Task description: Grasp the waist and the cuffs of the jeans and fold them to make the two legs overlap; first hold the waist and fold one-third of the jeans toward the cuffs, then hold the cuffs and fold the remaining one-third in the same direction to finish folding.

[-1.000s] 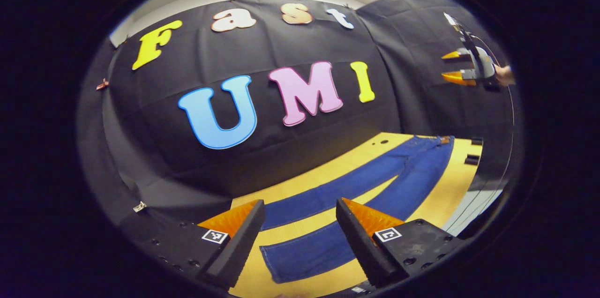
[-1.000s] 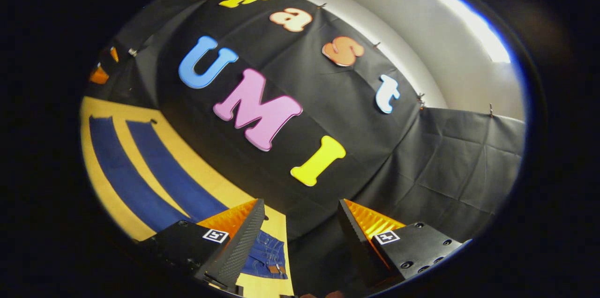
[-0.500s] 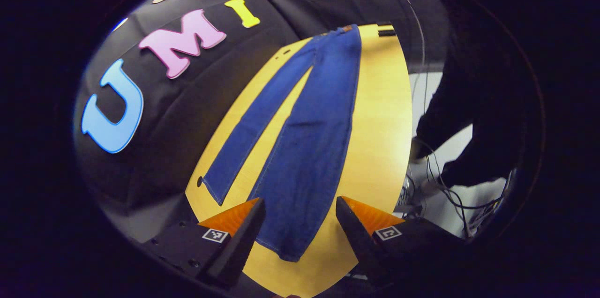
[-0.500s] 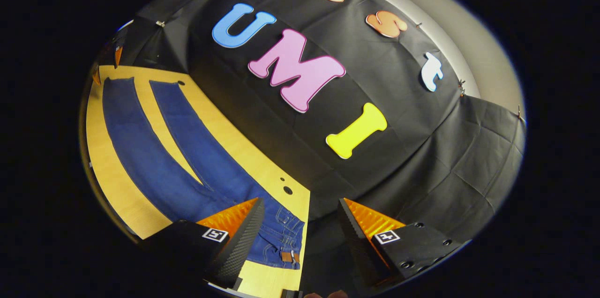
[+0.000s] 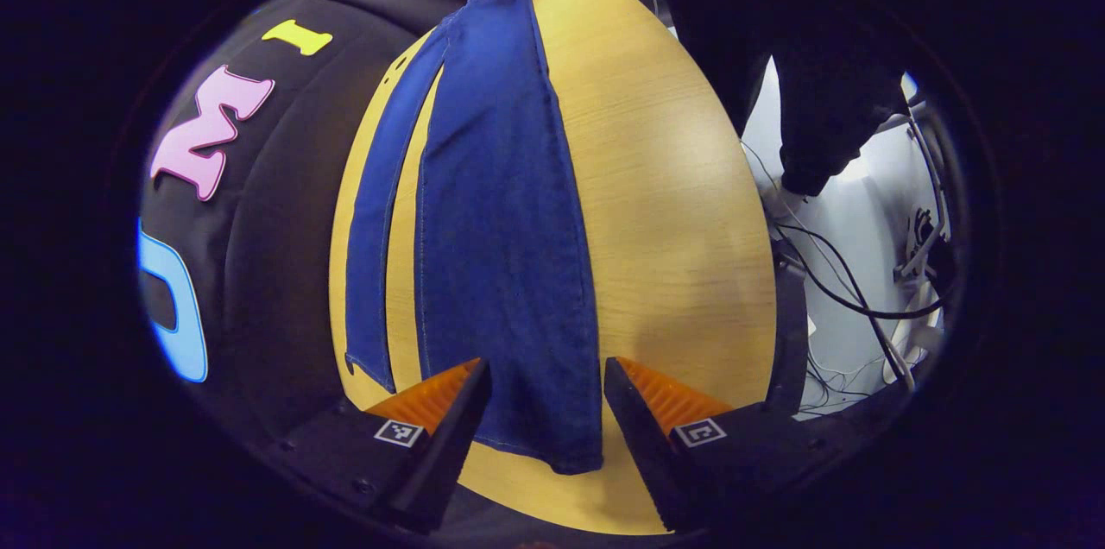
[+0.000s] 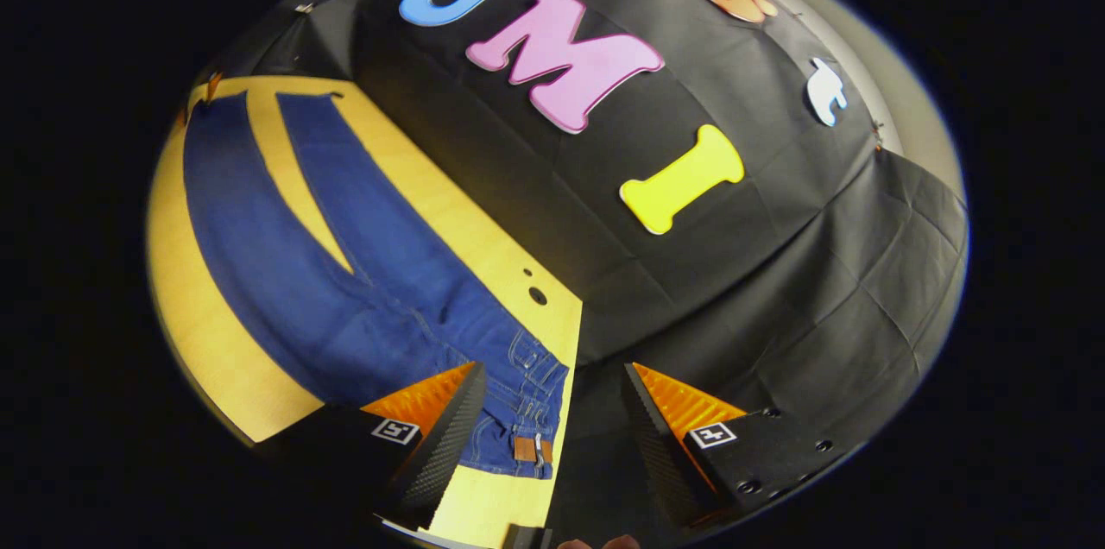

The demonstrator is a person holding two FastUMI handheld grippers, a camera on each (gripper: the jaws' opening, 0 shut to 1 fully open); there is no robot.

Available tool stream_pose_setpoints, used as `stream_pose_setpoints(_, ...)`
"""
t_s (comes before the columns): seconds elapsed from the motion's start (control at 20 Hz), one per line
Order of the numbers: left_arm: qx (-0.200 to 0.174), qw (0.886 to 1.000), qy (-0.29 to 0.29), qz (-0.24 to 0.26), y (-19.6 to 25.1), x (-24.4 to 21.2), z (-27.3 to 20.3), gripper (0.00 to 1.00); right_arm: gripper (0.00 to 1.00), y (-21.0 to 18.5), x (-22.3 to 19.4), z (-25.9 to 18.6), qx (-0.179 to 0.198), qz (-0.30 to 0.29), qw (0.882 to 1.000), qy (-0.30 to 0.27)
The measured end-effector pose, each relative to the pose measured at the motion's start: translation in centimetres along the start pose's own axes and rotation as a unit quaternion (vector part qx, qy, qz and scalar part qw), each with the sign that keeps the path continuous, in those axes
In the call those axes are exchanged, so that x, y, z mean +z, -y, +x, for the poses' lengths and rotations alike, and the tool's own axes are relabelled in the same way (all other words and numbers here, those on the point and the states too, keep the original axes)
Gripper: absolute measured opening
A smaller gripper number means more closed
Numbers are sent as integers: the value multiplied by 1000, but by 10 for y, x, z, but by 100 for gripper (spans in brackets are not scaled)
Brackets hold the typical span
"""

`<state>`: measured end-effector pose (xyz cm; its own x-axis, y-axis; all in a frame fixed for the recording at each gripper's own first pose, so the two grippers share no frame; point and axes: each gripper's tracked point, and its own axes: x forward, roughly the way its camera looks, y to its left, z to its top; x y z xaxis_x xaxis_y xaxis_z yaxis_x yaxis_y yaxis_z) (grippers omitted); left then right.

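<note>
- Jeans (image 5: pixel 505 212) lie flat along the wooden table (image 5: pixel 673 212), legs spread in a narrow V, the waist (image 6: pixel 527 415) at the far end from the cuffs.
- Left gripper (image 5: pixel 539 415) hangs over the cuff (image 5: pixel 561 445) of the nearer leg, fingers apart and empty, one to each side of the hem; whether they touch the cloth I cannot tell.
- Compared with 0.5 s ago, the left gripper view has tipped further down: the table now runs up the middle and the cuff sits right between the orange fingers instead of ahead of them.
- Cuff of the other leg (image 5: pixel 367 363) rests just beside the left finger (image 5: pixel 432 411), near the table's edge.
- Right gripper (image 6: pixel 552 419) is parted and holds nothing, poised by the waist at the table's corner.
- Its view has also dipped over the last 1 s, so more of the seat, the pockets and the brown patch (image 6: pixel 528 449) now shows beside its left finger.
- Cables (image 5: pixel 846 290) trail on the pale floor past the table's far side.
</note>
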<state>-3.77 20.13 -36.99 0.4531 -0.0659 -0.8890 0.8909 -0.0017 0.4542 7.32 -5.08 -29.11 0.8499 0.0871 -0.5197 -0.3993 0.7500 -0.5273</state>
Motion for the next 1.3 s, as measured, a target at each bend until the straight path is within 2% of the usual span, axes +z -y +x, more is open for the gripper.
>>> stream_pose_setpoints(0.1, 6, 1000, -2, -12, -13, -3, 11, 94, 97, -18, -33, 3, 35, -42, 998, -23)
stream_pose_setpoints(0.2, 9, 1000, -2, -16, -24, -1, 17, 90, 97, -27, -59, 1, 70, -82, 993, -37)
stream_pose_setpoints(0.3, 3, 1000, 1, -17, -31, 1, 23, 90, 97, -43, -78, -4, 111, -143, 983, -34)
stream_pose_setpoints(0.45, -13, 1000, 0, -27, -34, 0, 25, 90, 96, -71, -109, 1, 177, -237, 955, -27)
stream_pose_setpoints(0.6, -30, 998, -7, -55, -35, -1, 28, 90, 96, -105, -147, 15, 248, -292, 922, -53)
stream_pose_setpoints(0.65, -37, 997, -10, -62, -34, 1, 28, 90, 97, -101, -145, 25, 238, -316, 917, -52)
stream_pose_setpoints(0.8, -44, 995, -11, -94, -41, -2, 27, 89, 91, -108, -125, 53, 226, -346, 910, -16)
stream_pose_setpoints(0.9, -50, 991, -15, -120, -43, -2, 27, 89, 89, -113, -118, 71, 225, -372, 901, -5)
stream_pose_setpoints(0.95, -56, 991, -18, -121, -43, -2, 27, 89, 81, -116, -121, 74, 232, -370, 900, -13)
stream_pose_setpoints(1.0, -82, 989, -31, -123, -35, -3, 26, 89, 70, -123, -129, 72, 248, -359, 899, -33)
stream_pose_setpoints(1.05, -103, 985, -31, -133, -27, 2, 26, 92, 51, -125, -135, 69, 258, -343, 902, -52)
stream_pose_setpoints(1.1, -118, 983, -31, -140, -19, 5, 28, 56, 32, -125, -138, 68, 261, -326, 906, -65)
stream_pose_setpoints(1.15, -120, 984, -34, -128, -18, 5, 27, 36, 12, -124, -138, 67, 260, -307, 912, -77)
stream_pose_setpoints(1.2, -116, 986, -37, -110, -18, 3, 31, 16, 12, -125, -135, 65, 266, -288, 916, -89)
stream_pose_setpoints(1.25, -114, 988, -38, -100, -21, 3, 28, 15, 7, -126, -137, 65, 272, -263, 919, -107)
stream_pose_setpoints(1.3, -119, 986, -37, -107, -20, 5, 28, 12, 7, -126, -138, 63, 282, -235, 922, -124)
